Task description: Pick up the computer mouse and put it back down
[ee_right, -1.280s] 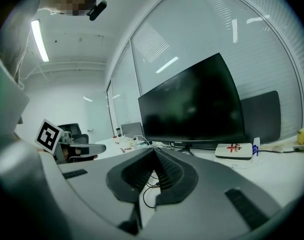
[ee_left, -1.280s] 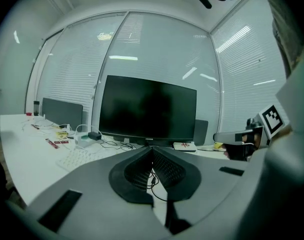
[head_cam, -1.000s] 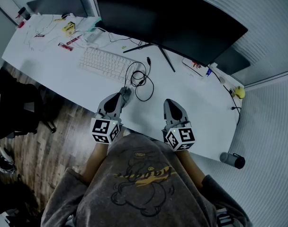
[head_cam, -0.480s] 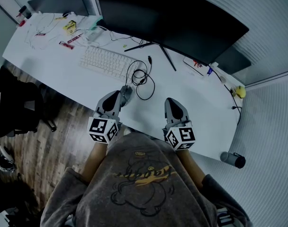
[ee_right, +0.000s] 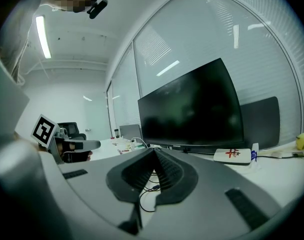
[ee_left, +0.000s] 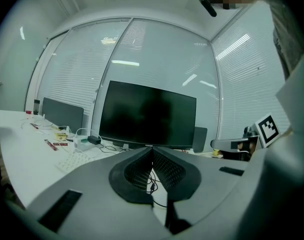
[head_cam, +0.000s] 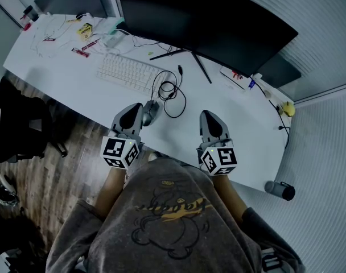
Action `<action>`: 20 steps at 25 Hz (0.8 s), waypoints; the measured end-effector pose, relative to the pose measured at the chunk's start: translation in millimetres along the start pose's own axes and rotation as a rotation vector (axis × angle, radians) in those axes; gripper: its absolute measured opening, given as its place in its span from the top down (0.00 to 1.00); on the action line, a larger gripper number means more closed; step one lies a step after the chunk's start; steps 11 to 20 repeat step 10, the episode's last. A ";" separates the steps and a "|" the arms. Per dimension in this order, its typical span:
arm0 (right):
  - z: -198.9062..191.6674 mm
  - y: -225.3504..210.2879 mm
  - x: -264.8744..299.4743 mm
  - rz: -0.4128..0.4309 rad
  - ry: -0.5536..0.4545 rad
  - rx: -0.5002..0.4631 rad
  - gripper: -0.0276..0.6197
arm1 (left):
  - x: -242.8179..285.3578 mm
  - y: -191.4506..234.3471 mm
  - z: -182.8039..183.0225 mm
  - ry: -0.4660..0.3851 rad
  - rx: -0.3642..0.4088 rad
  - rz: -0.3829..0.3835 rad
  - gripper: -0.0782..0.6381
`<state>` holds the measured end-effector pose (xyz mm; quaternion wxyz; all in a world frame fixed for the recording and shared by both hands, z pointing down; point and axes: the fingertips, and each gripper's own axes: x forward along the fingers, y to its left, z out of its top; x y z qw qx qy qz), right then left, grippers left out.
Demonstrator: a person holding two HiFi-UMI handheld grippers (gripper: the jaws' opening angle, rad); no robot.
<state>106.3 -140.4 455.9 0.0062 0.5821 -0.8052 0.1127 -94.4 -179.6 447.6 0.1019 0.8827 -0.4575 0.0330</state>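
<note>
The grey computer mouse [head_cam: 150,112] lies on the white desk [head_cam: 65,87], its black cable [head_cam: 171,93] coiled just behind it. My left gripper [head_cam: 136,109] is shut and empty, its tip close beside the mouse on the left. In the left gripper view the left gripper [ee_left: 152,148] shows its jaws meeting with nothing between them, and the mouse is hidden below. My right gripper [head_cam: 210,116] hovers over bare desk to the right of the cable. It too is shut and empty, and the right gripper view shows the right gripper [ee_right: 154,149] with its jaws together.
A white keyboard [head_cam: 127,73] lies behind the mouse, in front of a wide dark monitor [head_cam: 207,27] on a thin stand. Small clutter and cables sit at the desk's far left. A yellow object [head_cam: 287,111] and a dark cylinder [head_cam: 279,191] are at the right end. A black chair [head_cam: 19,129] stands on the left.
My left gripper has lifted a little and shifted left, so the mouse now shows clear of its tip. The right gripper has hardly moved.
</note>
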 end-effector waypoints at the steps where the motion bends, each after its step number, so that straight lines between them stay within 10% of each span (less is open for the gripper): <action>1: -0.7 0.0 -1.4 0.000 0.001 0.001 0.95 | -0.5 -0.4 0.5 -0.001 0.000 0.000 0.87; 20: -4.9 4.3 -8.9 0.004 0.006 0.007 0.95 | -5.4 -4.2 0.4 -0.004 -0.002 0.002 0.87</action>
